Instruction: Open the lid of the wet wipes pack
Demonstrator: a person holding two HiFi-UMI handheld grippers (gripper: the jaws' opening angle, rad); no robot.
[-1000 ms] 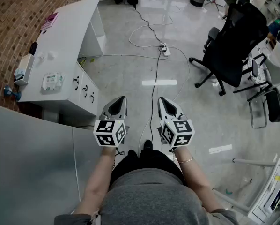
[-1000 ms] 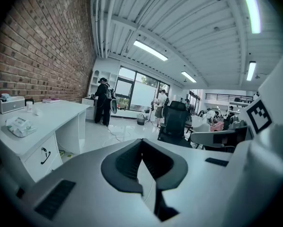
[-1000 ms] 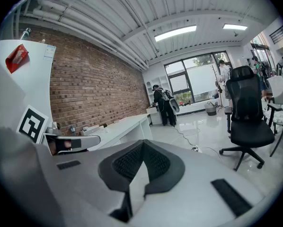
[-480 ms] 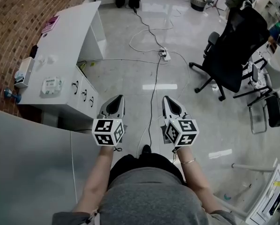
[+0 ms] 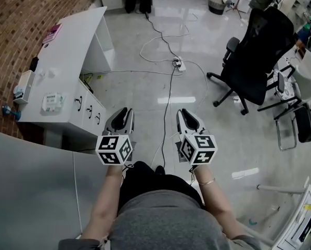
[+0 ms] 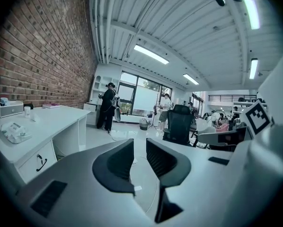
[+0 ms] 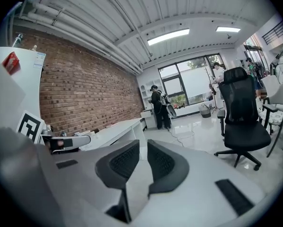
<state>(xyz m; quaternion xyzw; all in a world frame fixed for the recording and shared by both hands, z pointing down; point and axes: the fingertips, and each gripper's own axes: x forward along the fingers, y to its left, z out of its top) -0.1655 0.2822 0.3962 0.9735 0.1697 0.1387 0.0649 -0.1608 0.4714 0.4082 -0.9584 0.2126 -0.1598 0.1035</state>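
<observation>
The wet wipes pack point(image 5: 52, 102) lies flat on the white desk point(image 5: 67, 46) at the left, pale with a green-printed label, and its lid looks closed. In the left gripper view the wipes pack point(image 6: 14, 130) sits far off on the desk. My left gripper point(image 5: 124, 111) hovers over the floor well to the right of the desk. Its jaws have just been opening and stand a little apart, with nothing between them. My right gripper point(image 5: 182, 112) hovers beside it, with a narrow empty gap between its pads point(image 7: 160, 162).
A white box point(image 5: 23, 85) and small items sit on the desk by the brick wall. A black office chair point(image 5: 254, 56) stands at the right. Cables and a power strip point(image 5: 177, 63) lie on the floor ahead. A grey panel point(image 5: 30, 186) fills the lower left.
Both grippers have drifted slightly left with the person. The left jaws have parted a little. The desk and wipes pack sit lower and further left in the head view.
</observation>
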